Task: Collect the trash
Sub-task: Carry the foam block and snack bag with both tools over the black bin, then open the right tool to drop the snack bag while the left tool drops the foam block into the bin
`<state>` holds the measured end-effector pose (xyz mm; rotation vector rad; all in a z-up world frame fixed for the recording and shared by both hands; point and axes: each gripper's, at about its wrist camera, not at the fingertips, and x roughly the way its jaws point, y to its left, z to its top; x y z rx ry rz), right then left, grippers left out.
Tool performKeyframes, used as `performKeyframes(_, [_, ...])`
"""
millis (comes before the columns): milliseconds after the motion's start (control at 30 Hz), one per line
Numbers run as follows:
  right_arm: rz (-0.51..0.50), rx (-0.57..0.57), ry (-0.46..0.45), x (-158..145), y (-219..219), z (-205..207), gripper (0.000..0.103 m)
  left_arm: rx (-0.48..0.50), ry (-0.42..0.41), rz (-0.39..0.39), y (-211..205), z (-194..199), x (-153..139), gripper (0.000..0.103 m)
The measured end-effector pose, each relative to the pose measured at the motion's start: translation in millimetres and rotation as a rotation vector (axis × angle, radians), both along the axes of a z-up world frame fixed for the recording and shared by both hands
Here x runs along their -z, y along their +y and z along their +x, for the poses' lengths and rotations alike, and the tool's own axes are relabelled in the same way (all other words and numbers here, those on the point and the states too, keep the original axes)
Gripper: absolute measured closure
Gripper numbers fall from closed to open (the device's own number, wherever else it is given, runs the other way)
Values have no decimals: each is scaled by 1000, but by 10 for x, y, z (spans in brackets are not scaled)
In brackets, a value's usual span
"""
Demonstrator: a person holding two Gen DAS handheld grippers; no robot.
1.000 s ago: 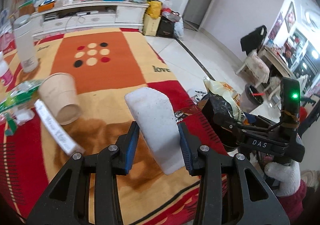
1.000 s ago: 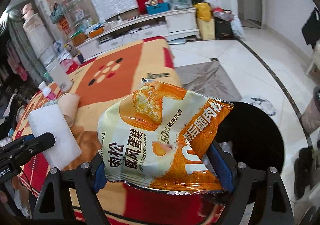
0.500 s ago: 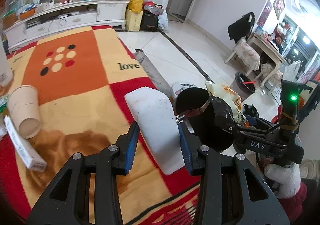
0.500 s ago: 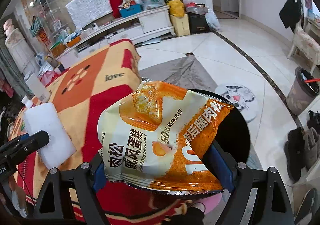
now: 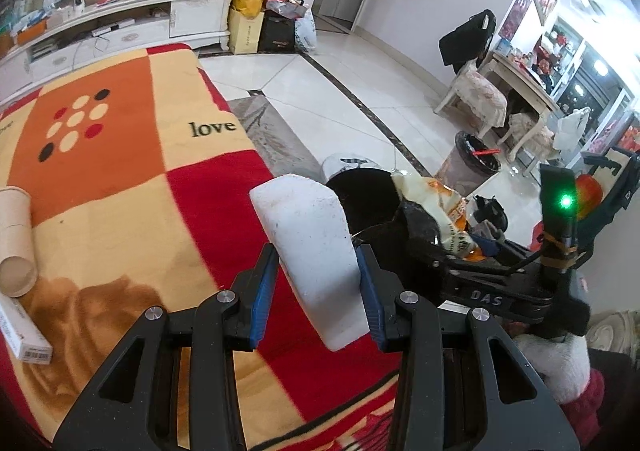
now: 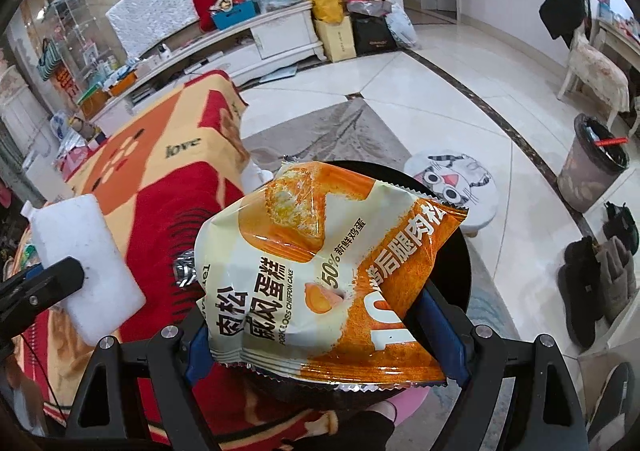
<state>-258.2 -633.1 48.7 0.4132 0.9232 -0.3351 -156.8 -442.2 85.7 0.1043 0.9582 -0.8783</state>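
Observation:
My left gripper (image 5: pixel 318 291) is shut on a white foam block (image 5: pixel 310 247), held above the right edge of the blanket-covered table (image 5: pixel 120 171). The block also shows in the right wrist view (image 6: pixel 80 259). My right gripper (image 6: pixel 326 335) is shut on an orange and cream snack wrapper (image 6: pixel 328 275), held over a black bin (image 6: pixel 460 275) beside the table. The bin (image 5: pixel 360 195) and the wrapper (image 5: pixel 440 211) show just right of the foam block in the left wrist view.
A paper cup (image 5: pixel 14 239) lies on its side at the table's left, with a long white box (image 5: pixel 20 331) below it. On the tiled floor are a grey waste basket (image 6: pixel 592 167), a cat-face stool (image 6: pixel 452 179) and shoes (image 6: pixel 600 271).
Both grippers have moved right, off the table's middle toward its edge. The black bin now lies under the wrapper and next to the foam block. Both grips are unchanged.

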Motion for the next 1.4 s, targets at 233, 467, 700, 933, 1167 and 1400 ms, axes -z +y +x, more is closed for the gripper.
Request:
performKeyframes(233, [-9, 17, 21, 114, -51, 35, 17, 21, 25, 4, -136, 24, 78, 65])
performKeyframes(467, [4, 36, 42, 178, -122, 88, 15, 25, 44, -2, -202, 50, 130, 65])
performKeyframes(700, [24, 50, 32, 203, -193, 46, 9, 27, 70, -11, -272, 78, 182, 65])
performKeyframes(933, [25, 63, 20, 163, -248, 8, 9, 36, 88, -25, -374, 107, 208, 65])
performKeyframes(1167, [10, 82, 9, 91, -296, -46, 9, 53, 103, -43, -438, 120, 232, 64])
performKeyframes(1400, [-15, 109, 7, 26, -355, -108, 9, 64, 160, -74, -410, 144, 251, 42])
